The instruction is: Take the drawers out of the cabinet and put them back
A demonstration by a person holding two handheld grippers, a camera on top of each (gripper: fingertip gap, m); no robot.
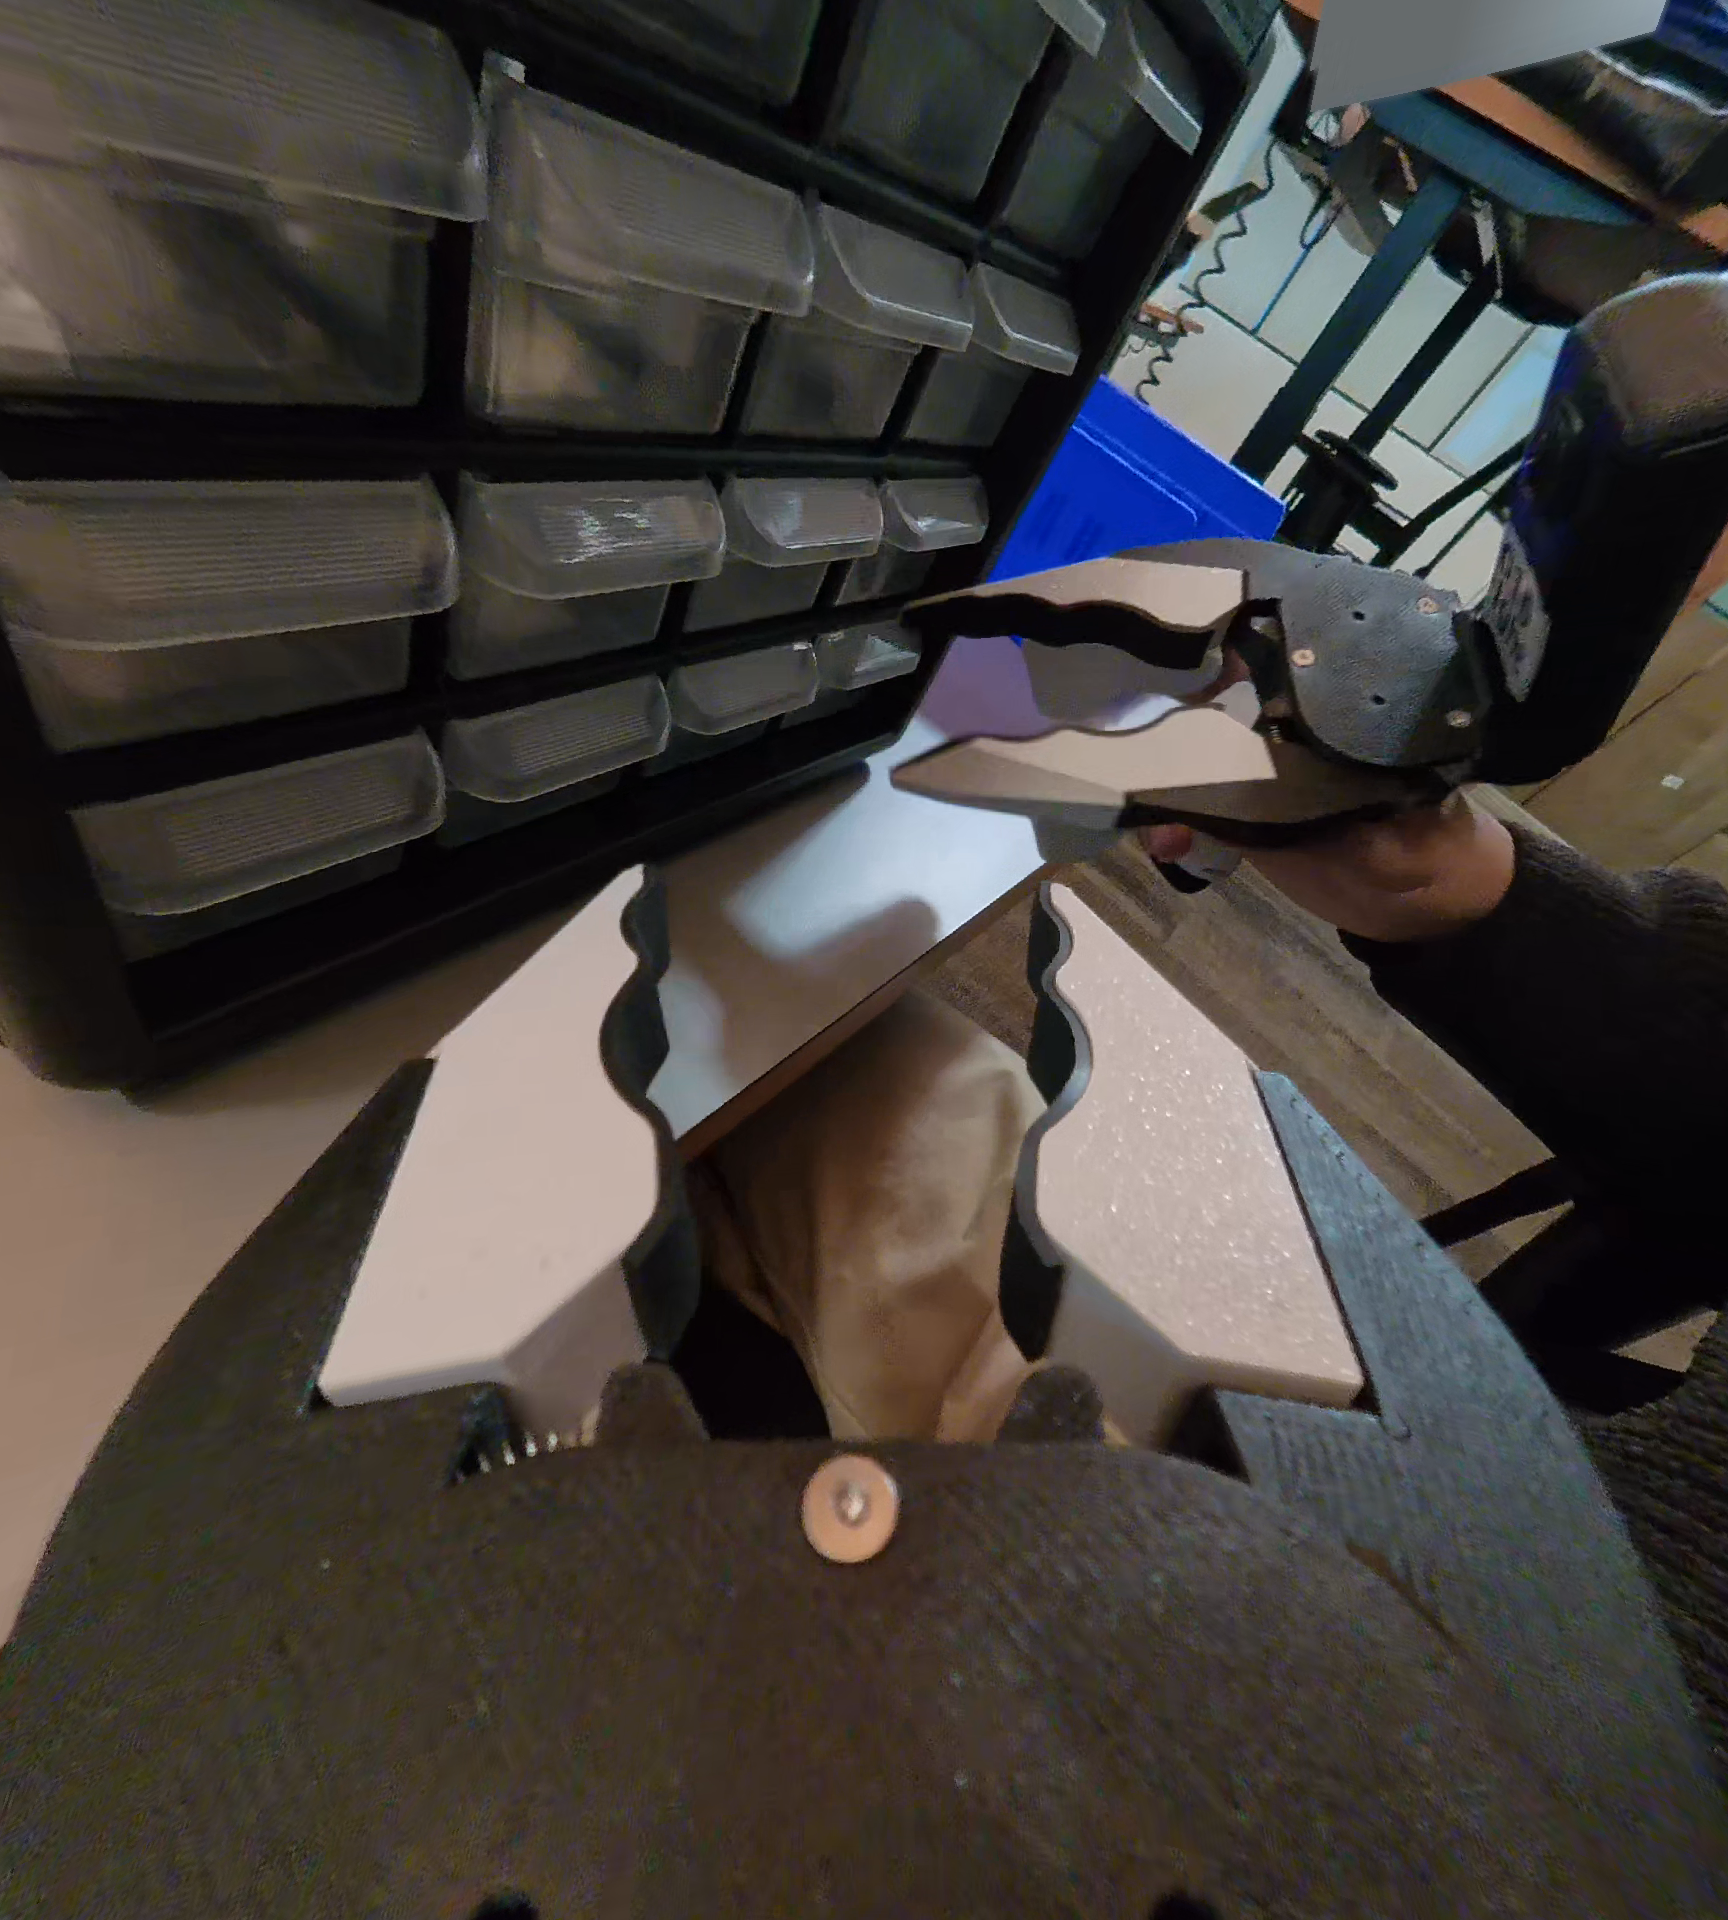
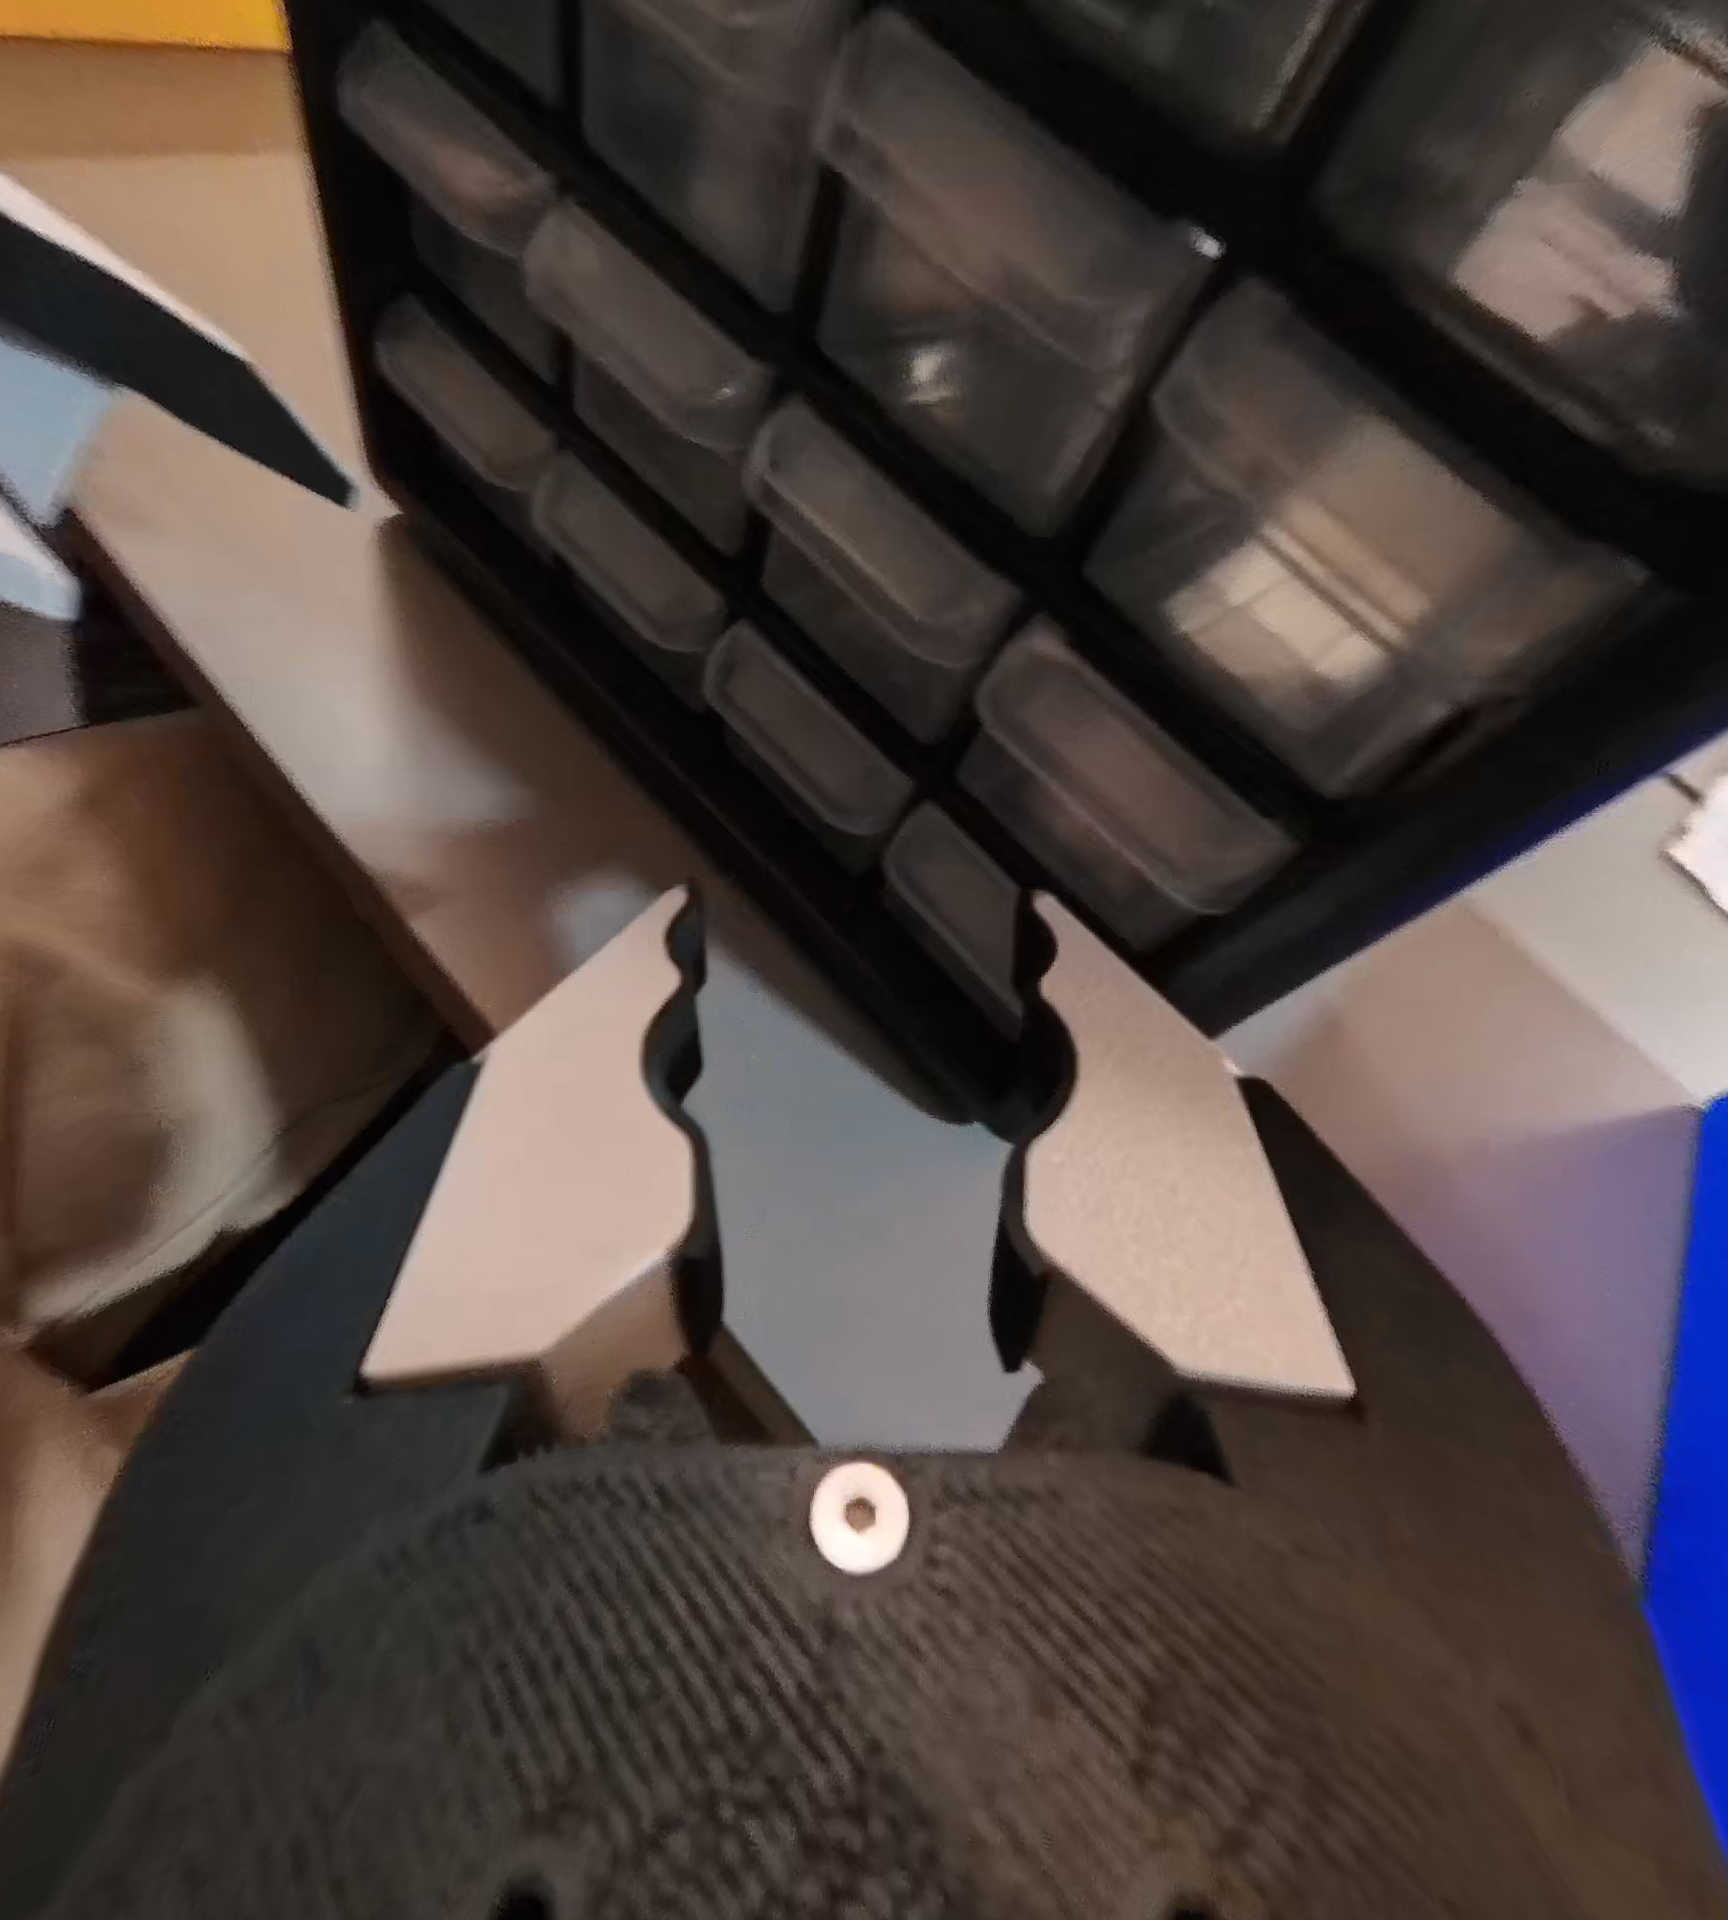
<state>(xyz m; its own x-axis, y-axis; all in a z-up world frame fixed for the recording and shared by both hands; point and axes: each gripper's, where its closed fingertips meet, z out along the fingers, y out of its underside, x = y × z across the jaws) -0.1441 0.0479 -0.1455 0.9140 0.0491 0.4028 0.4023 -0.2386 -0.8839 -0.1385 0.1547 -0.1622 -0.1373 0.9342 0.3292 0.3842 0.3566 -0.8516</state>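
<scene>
Both tongs gaping, empty: right gripper nosing the bottom corner drawer of the cabinet near the worktop edge; left gripper idle. Best approached square, pinching the drawer's lip.

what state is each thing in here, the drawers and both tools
black plastic drawer cabinet: upright on the grey table, every slot filled
clear plastic drawers: all pushed in, none removed
left tool: open, empty, short of the cabinet
right tool: open, empty, tips at the bottom right corner drawer
</scene>
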